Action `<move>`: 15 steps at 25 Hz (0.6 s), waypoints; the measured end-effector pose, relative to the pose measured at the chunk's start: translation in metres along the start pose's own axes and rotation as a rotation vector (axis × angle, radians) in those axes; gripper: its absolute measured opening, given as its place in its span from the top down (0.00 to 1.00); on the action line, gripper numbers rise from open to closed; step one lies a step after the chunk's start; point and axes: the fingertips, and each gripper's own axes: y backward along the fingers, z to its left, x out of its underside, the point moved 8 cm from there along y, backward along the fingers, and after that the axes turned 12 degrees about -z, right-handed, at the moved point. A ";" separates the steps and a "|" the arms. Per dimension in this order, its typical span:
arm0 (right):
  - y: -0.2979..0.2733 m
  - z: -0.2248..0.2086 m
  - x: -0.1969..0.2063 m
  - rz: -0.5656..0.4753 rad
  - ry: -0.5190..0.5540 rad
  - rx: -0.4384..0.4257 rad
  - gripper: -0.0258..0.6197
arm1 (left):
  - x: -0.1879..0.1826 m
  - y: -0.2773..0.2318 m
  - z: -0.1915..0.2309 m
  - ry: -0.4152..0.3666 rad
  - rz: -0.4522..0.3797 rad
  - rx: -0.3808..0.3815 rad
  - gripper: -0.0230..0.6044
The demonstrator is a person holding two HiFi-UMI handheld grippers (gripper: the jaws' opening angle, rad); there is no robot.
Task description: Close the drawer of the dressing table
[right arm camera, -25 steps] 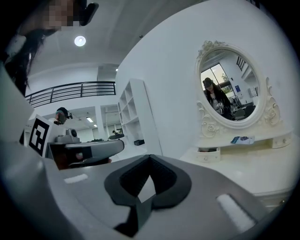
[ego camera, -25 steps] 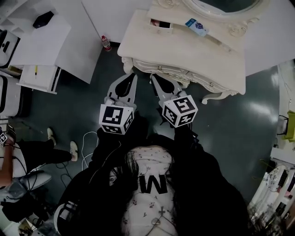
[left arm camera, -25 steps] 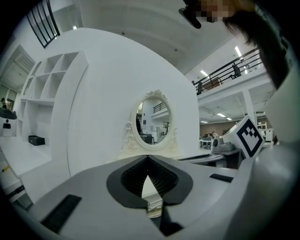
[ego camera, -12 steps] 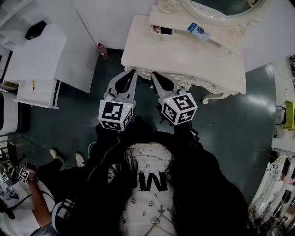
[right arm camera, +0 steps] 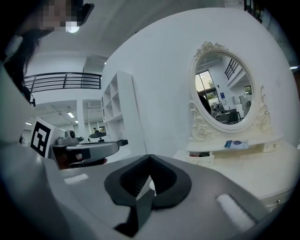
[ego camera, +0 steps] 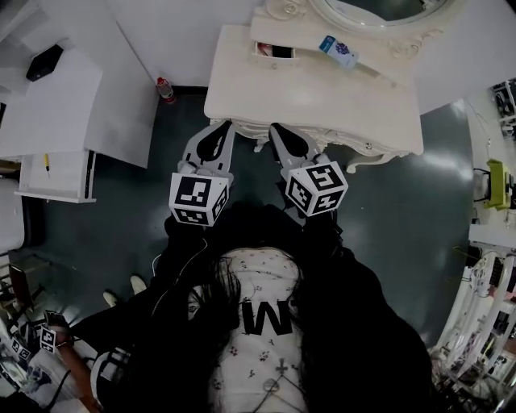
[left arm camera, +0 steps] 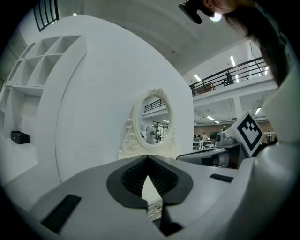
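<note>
The white dressing table [ego camera: 322,101] stands ahead of me with its oval mirror [ego camera: 379,8] at the back. On its raised back shelf a small drawer [ego camera: 274,51] stands pulled out, with something reddish inside; the right gripper view also shows this drawer [right arm camera: 202,154]. My left gripper [ego camera: 221,127] is shut and empty, its tips at the table's front edge. My right gripper [ego camera: 279,129] is shut and empty beside it, also at that front edge. In the left gripper view, a carved drawer front with a knob [left arm camera: 154,208] shows between the left gripper's [left arm camera: 147,158] jaws.
A blue packet [ego camera: 337,48] lies on the back shelf near the mirror. A red-capped bottle [ego camera: 164,89] stands on the dark floor left of the table. White desks [ego camera: 56,97] fill the left side, and racks [ego camera: 492,306] line the right edge. A person [ego camera: 48,355] sits at lower left.
Both grippers have come closer to the table's front edge, still shut. The person at the left has slid toward the lower corner of the head view.
</note>
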 end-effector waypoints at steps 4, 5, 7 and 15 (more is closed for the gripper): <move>0.000 -0.008 0.003 0.013 0.004 0.024 0.95 | 0.007 -0.002 0.000 0.011 0.009 0.011 0.96; -0.001 -0.010 0.003 0.014 0.004 0.024 0.95 | 0.007 -0.003 0.000 0.012 0.011 0.010 0.96; -0.006 -0.014 0.001 0.013 0.003 0.020 0.95 | 0.006 -0.007 0.003 0.012 0.014 0.005 0.96; -0.041 -0.047 0.003 0.030 -0.019 -0.007 0.95 | 0.011 -0.039 0.015 -0.002 0.042 -0.024 0.96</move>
